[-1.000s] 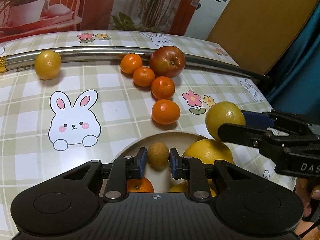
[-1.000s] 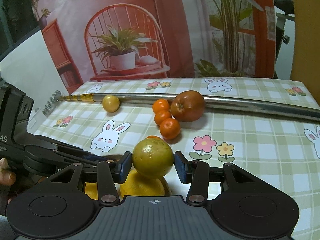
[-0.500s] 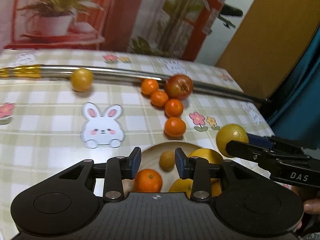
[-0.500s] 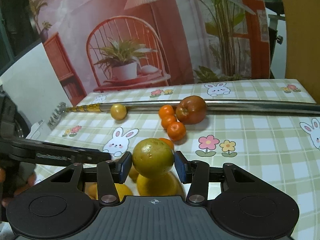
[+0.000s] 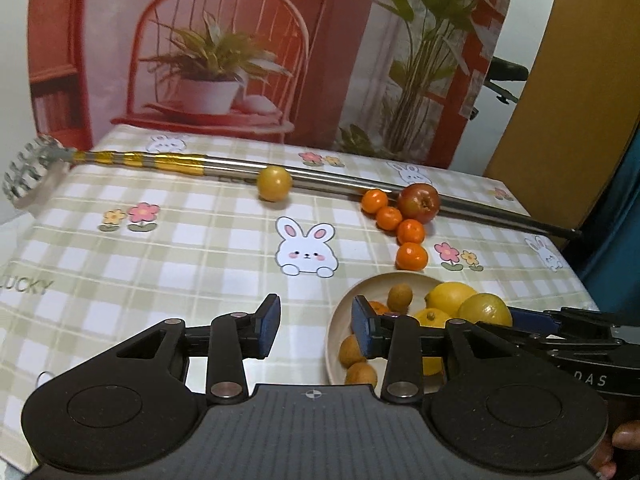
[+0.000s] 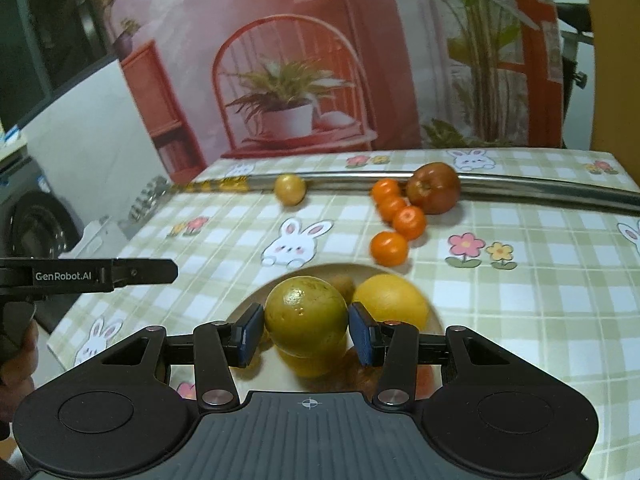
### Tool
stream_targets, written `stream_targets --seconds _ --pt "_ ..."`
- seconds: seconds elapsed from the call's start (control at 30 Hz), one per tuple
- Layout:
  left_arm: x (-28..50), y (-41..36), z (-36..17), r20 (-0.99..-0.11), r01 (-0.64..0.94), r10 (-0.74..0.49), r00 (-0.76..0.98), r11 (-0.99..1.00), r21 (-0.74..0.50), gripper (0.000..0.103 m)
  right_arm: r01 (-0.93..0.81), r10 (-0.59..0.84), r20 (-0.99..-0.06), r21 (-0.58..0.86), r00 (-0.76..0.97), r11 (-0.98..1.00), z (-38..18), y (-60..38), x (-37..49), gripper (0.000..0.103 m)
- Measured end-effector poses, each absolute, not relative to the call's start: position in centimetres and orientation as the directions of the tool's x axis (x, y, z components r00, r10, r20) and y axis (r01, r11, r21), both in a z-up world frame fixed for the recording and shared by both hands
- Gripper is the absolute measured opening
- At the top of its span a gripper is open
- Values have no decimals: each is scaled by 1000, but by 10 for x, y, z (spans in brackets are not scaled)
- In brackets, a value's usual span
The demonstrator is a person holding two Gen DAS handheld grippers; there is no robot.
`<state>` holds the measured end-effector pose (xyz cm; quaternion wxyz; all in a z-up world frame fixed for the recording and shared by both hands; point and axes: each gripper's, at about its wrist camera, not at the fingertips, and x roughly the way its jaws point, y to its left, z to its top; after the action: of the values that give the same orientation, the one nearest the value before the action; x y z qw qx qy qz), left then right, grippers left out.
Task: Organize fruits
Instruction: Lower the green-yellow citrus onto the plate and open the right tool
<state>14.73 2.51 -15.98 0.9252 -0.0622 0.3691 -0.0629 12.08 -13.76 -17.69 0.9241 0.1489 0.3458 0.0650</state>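
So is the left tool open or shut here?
Open. The left tool has a wide gap between its blue pads, with only tablecloth showing between them.

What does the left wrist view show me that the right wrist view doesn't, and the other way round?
Only the left wrist view shows the open, empty left gripper and two small brown fruits at the near rim of the plate. Only the right wrist view shows the right gripper shut on a greenish citrus. Both show the apple, four tangerines and the metal pole.
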Motion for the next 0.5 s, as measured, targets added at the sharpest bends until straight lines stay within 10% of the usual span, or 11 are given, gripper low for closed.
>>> stream_targets --seconds 0.5 --pt "127 50 -174 -673 5 -159 723 974 -225 49 -126 262 -734 237 627 963 -198 -82 128 43"
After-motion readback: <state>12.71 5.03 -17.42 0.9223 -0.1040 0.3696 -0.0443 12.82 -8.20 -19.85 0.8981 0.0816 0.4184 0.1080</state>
